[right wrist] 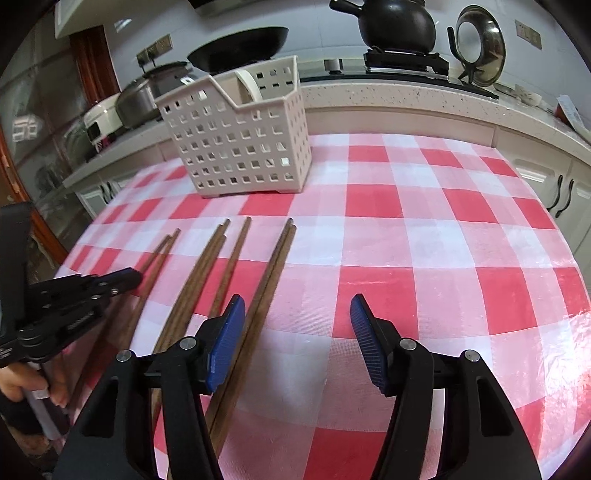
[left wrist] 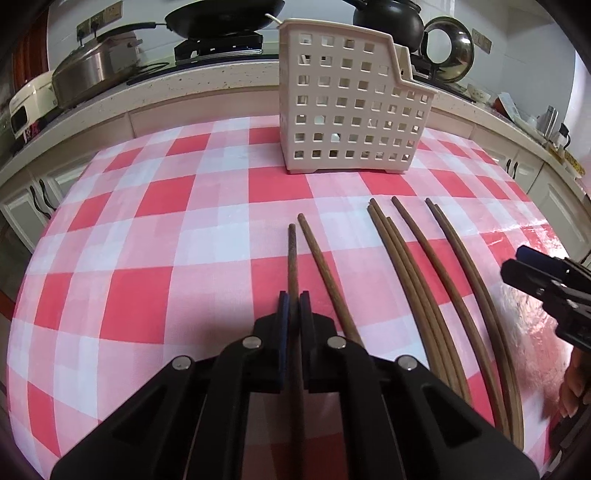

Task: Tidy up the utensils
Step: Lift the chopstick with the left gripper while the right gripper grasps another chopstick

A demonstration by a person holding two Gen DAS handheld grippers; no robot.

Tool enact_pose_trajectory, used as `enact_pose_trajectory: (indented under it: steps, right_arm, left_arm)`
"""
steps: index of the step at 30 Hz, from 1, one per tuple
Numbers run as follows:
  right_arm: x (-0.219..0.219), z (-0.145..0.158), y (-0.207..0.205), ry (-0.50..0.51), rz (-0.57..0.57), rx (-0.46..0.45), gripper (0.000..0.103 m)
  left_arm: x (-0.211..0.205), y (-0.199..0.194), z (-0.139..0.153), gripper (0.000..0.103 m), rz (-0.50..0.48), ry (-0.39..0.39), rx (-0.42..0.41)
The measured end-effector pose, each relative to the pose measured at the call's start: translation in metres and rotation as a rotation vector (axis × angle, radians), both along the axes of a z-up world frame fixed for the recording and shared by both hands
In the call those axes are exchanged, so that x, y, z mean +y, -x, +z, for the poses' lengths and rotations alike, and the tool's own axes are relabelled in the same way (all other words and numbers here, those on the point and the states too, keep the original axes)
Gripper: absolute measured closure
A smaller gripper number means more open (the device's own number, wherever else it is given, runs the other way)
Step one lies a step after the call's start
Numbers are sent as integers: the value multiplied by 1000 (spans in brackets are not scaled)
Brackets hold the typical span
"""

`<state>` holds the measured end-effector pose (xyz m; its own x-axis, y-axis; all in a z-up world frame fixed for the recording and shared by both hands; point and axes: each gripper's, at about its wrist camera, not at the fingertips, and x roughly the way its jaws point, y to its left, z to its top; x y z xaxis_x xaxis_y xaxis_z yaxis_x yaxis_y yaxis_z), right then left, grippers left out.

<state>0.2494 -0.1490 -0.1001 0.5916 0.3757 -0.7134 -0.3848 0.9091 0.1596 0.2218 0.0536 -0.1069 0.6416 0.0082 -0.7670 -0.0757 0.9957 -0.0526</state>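
Note:
My left gripper (left wrist: pixel 294 299) is shut on a dark wooden chopstick (left wrist: pixel 292 258) that points toward the white perforated utensil basket (left wrist: pixel 351 107) at the back of the table. A second chopstick (left wrist: pixel 325 273) lies just right of it, and several more chopsticks (left wrist: pixel 424 280) lie in a row further right. My right gripper (right wrist: pixel 297 306) is open and empty, low over the checked cloth, with a pair of chopsticks (right wrist: pixel 271 273) just beside its left finger. The basket (right wrist: pixel 240 136) holds a white utensil. The left gripper also shows in the right wrist view (right wrist: pixel 125 277).
The table has a red and white checked cloth (left wrist: pixel 155 236) under clear plastic. Behind it runs a counter (right wrist: pixel 406 92) with a black pan (left wrist: pixel 225 16), a black kettle (right wrist: pixel 397 24), a steel lid and a rice cooker. White cabinets stand below.

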Motion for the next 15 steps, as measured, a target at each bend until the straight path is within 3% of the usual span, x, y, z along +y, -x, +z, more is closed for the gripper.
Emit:
enact_pose_trajectory:
  steps: [15]
  right_arm:
    - [25, -8, -19, 131, -60, 33, 54]
  left_arm:
    - [19, 8, 2, 97, -12, 59, -10]
